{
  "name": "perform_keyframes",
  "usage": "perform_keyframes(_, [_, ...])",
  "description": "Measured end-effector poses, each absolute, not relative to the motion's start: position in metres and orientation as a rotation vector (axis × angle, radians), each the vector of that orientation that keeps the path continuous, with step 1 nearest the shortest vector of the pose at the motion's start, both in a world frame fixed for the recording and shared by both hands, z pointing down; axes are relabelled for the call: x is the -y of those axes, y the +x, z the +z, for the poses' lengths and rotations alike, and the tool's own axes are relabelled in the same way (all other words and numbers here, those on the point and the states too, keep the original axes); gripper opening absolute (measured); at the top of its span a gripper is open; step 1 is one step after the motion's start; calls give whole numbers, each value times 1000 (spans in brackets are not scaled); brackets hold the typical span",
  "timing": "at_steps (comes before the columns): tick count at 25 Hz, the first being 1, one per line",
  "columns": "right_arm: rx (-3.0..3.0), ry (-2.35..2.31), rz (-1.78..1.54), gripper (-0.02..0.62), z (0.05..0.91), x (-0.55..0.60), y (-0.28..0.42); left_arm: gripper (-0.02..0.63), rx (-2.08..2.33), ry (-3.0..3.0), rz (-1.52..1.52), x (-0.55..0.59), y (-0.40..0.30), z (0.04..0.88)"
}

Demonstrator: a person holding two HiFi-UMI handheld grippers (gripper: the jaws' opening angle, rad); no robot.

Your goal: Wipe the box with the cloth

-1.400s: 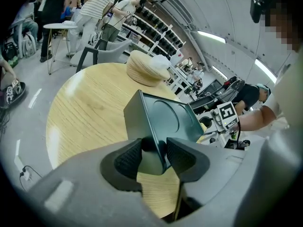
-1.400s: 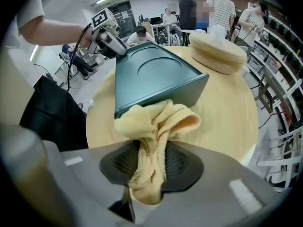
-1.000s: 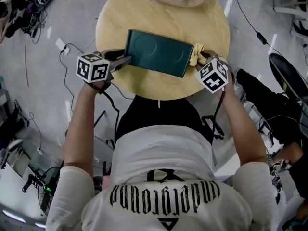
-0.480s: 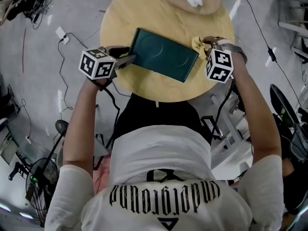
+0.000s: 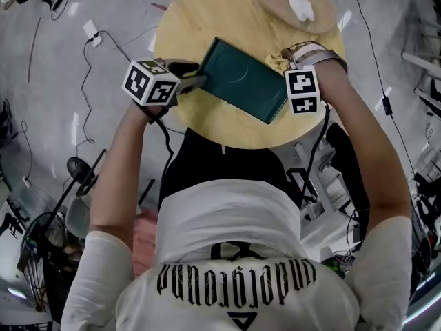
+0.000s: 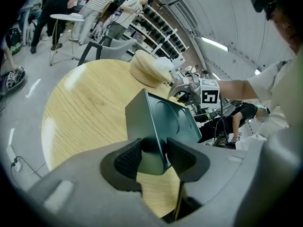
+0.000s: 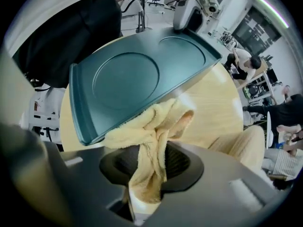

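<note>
Round wood table (image 5: 207, 19): L gripper (image 6: 155, 156) aslant, jaws tight on box (image 6: 175, 122) end; R gripper (image 7: 150, 163) vertical, jaws tight on cloth (image 7: 156, 122)

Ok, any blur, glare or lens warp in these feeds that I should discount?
Head view: sharp and evenly lit, the box crisp, only the edges bowed. Left gripper view: heavy fisheye, dark corners, ceiling strip lights glaring, nearest jaw parts soft. Right gripper view: same warp, the cloth sharp, background washed out at upper right.
</note>
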State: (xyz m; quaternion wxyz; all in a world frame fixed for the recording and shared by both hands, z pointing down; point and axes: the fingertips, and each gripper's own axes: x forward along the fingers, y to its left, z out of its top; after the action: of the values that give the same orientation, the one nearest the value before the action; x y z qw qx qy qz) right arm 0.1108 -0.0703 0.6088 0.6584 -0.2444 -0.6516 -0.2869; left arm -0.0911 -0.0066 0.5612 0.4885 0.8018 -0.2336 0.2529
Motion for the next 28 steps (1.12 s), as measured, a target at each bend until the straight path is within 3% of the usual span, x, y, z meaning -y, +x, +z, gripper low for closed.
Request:
perform_keyframes(19, [1539,-440,-860,124,614,105,-36,179,555,1949,590,6,-97,568])
perform_keyframes(28, [1534,-439,-850,122,609,99,-17,179,566,1939,591,6,-95,565])
